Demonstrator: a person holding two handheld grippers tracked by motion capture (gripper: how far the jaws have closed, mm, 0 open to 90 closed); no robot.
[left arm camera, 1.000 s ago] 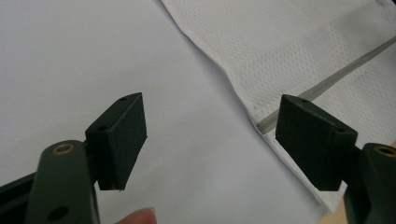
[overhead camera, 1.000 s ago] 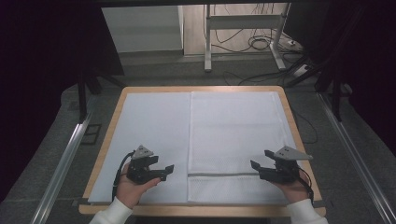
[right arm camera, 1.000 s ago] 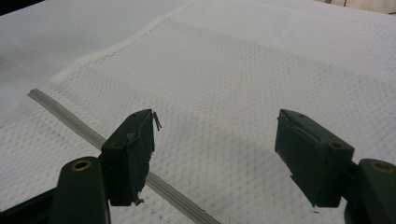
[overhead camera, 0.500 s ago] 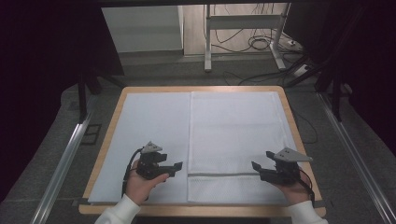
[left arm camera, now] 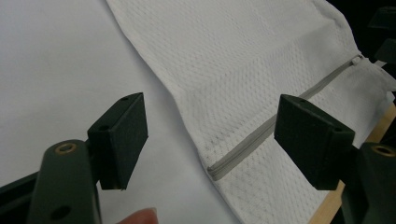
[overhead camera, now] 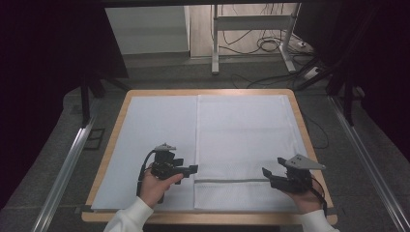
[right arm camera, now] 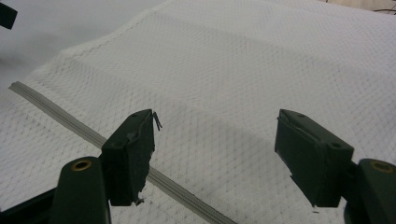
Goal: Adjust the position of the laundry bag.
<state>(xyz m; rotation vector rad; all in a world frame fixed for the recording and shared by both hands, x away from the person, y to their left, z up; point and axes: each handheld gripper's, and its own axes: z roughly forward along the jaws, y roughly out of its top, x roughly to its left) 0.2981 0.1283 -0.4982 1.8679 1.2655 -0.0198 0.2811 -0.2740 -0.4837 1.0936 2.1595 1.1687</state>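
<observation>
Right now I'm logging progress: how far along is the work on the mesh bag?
Done: the mesh bag lies flat on the table, zipper shut. In hand: nothing; left gripper and right gripper hover open near the zipper's ends. Left: any grasp.

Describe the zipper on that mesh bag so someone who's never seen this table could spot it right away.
On the wooden table, a white mesh bag covers the right half of the pale sheet. Near the bag's front edge, between the two grippers, a zipper crosses it: the one smooth grey strip on dimpled white fabric.
</observation>
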